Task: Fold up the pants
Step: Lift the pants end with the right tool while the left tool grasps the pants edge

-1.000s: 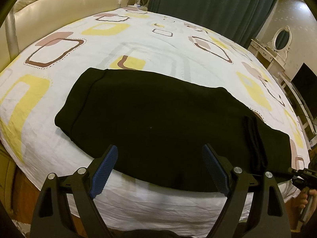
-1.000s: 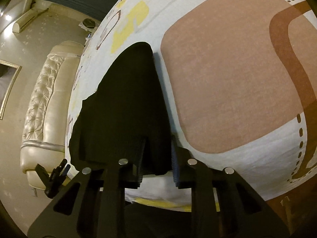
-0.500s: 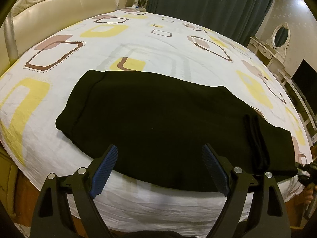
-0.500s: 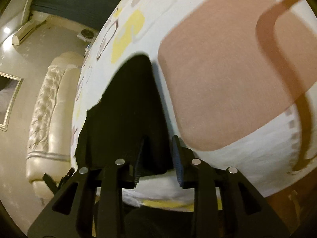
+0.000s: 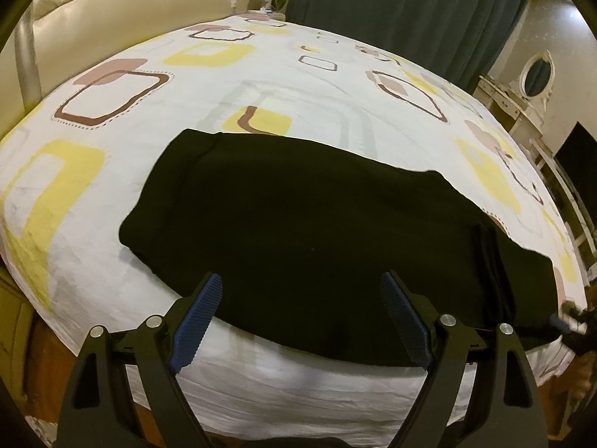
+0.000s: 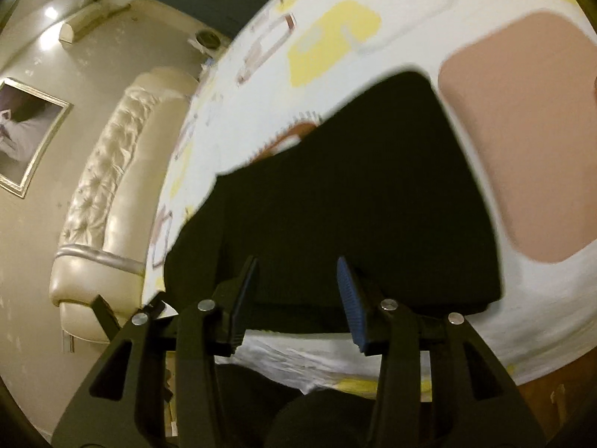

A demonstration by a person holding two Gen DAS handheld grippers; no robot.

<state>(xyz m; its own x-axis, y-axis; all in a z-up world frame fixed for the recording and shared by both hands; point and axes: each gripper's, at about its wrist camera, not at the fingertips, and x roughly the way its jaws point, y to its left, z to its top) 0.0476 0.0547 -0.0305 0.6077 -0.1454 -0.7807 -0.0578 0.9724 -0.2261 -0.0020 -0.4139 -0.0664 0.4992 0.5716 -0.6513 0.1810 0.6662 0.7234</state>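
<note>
Black soft-knit pants (image 5: 317, 231) lie flat, legs stacked, along the near edge of the white patterned-sheet bed (image 5: 261, 74) — within easy reach. Left tongs (image 5: 300, 321) released, hovering over their near hem. Right tongs (image 6: 296, 298) parted, empty — at one end, likely positioning for a fold.

- A home bedroom: a wide bed under a white sheet printed with yellow and brown rounded squares (image 5: 283, 86).
- A cream tufted leather headboard (image 5: 123, 18) behind it.
- Dark teal floor-length curtains (image 5: 403, 3).
- A white dressing table with oval mirror (image 5: 530, 86).
- A silver-framed picture (image 6: 26, 130) on the wall.
</note>
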